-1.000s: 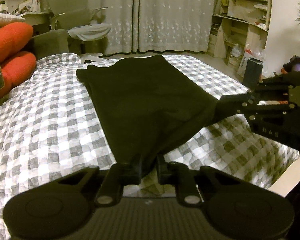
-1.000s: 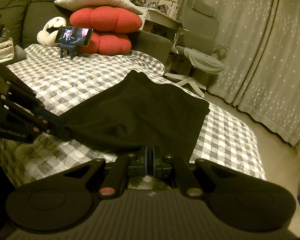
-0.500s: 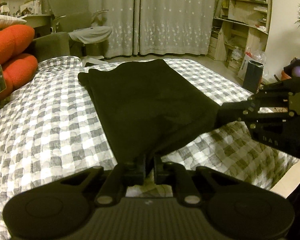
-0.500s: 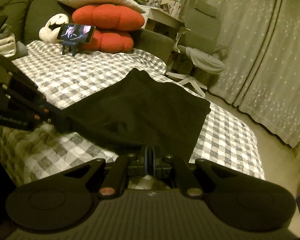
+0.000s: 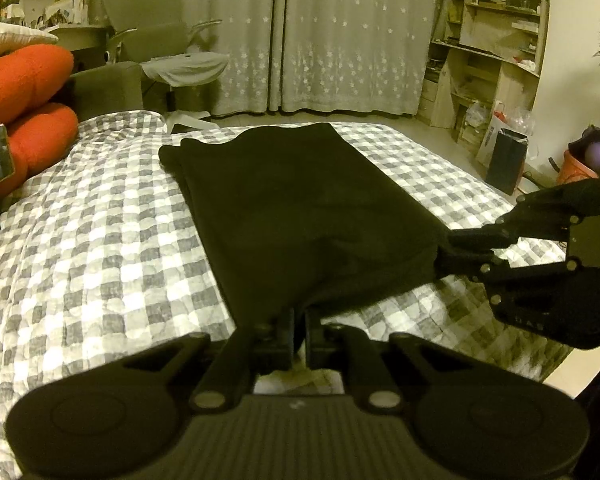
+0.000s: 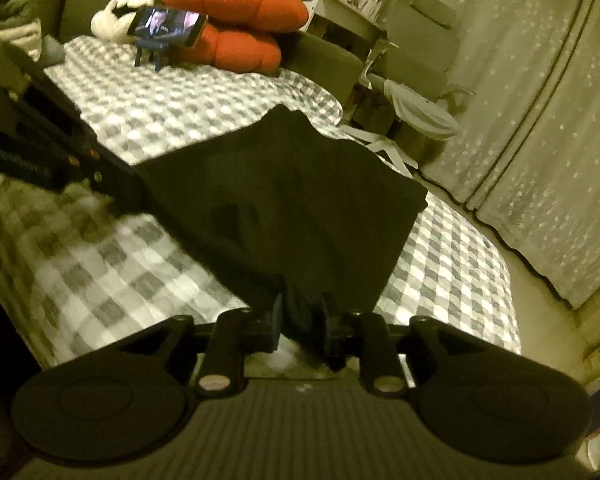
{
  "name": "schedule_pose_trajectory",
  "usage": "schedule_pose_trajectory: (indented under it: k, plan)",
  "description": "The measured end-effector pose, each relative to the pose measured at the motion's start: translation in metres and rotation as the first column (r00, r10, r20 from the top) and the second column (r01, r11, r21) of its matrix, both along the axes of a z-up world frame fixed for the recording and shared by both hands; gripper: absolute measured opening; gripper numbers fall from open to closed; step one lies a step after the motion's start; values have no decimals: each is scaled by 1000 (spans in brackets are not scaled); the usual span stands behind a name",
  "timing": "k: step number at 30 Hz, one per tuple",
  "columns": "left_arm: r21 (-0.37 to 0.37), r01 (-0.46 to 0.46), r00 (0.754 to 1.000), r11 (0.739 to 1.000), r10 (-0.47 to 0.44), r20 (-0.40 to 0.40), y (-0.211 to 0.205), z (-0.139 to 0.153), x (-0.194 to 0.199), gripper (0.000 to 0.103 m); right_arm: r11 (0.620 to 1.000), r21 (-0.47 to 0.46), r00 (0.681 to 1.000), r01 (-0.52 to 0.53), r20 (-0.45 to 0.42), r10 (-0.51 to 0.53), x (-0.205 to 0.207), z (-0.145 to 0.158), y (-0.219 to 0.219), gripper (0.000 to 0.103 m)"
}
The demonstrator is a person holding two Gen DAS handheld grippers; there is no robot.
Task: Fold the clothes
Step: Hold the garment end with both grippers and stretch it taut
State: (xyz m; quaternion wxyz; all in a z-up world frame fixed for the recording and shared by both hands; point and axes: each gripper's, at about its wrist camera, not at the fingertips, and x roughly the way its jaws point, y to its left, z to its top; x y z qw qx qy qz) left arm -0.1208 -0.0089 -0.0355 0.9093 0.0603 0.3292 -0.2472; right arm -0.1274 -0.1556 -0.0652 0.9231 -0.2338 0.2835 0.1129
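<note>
Our left gripper pinches the near edge of the black garment spread on the checkered bedspread; our right gripper is opening, cloth bunched between its jaws.

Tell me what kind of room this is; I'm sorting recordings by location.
Most likely a bedroom in a home. A black garment lies spread on a bed with a checkered quilt, red cushions are piled at its head, and star-patterned curtains hang behind, beside cluttered wooden shelves.
</note>
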Motion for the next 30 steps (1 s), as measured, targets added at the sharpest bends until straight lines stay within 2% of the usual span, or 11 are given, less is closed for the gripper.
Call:
schedule_pose_trajectory:
  k: [4,6,9,30]
  plan:
    - [1,0,1000,1000,0,0,0,0,0,5,1000,-1,1000,-7,-13,7,-2,0,-4,21]
    - [1,0,1000,1000,0,0,0,0,0,5,1000,-14,1000,-13,-10,12,-3,-2,-4,15]
    - [1,0,1000,1000,0,0,0,0,0,5,999,-34,1000,-9,7,9,-3,-2,-3,11]
    - [-3,-2,1000,1000,2,-7,1,-1,0,5,999,-27,1000,22,16,-22,-2,3,-8,10]
